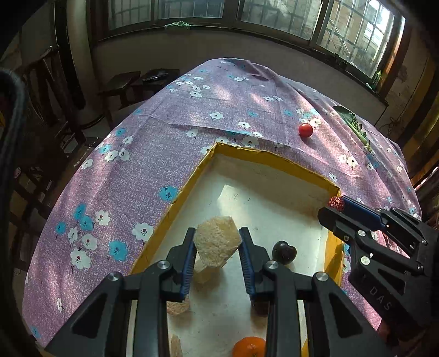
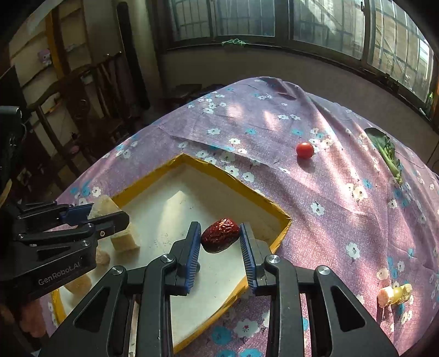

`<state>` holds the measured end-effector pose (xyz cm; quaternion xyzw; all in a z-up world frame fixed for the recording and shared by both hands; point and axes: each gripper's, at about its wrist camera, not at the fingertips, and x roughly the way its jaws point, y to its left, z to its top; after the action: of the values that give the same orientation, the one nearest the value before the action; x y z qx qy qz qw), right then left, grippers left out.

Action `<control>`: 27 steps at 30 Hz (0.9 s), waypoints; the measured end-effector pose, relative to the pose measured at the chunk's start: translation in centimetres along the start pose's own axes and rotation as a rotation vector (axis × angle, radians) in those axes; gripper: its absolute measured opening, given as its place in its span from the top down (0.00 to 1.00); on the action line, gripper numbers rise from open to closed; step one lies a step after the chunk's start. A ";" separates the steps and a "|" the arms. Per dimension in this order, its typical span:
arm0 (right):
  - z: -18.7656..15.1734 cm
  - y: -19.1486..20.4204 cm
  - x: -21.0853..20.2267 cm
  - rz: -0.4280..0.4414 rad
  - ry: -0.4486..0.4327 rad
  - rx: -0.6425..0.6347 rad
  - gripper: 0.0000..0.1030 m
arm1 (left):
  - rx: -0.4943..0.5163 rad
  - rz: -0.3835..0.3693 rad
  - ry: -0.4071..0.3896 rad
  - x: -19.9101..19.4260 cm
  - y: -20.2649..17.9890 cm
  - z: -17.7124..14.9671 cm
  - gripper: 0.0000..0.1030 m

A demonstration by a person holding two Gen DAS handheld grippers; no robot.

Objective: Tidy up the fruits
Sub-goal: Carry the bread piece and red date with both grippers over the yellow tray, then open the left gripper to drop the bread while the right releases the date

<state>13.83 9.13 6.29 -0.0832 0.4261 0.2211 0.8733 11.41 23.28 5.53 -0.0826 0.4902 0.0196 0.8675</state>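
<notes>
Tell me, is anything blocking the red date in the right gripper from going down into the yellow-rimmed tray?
Nothing visible does. The right gripper holds the red date above the tray, near its corner, and the white floor directly below looks bare. The pale chunks sit off to the left.

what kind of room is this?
Likely a lived-in home, maybe a dining room: floral tablecloth over a table, dark wooden chairs, barred windows behind.

The orange is cut off by the left-wrist view's bottom edge.
</notes>
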 end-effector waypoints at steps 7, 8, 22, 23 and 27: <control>0.3 -0.3 3.7 -0.001 0.070 0.002 0.73 | -0.021 -0.005 0.039 3.4 -0.4 1.1 0.68; 0.2 -0.4 3.9 -0.003 0.078 0.000 0.73 | -0.021 -0.001 0.049 3.9 -0.6 1.2 0.68; -0.4 -0.1 5.5 -0.031 0.108 -0.072 0.72 | 0.026 0.043 0.073 6.2 -1.2 1.3 0.68; -0.4 -0.1 5.5 -0.032 0.108 -0.076 0.72 | 0.032 0.048 0.072 6.2 -1.3 1.3 0.68; -0.4 -0.1 5.6 -0.033 0.109 -0.078 0.72 | 0.038 0.057 0.075 6.2 -1.5 1.3 0.68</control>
<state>16.59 10.67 1.66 -0.1364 0.4628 0.2182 0.8483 15.91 21.69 1.10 -0.0527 0.5248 0.0318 0.8490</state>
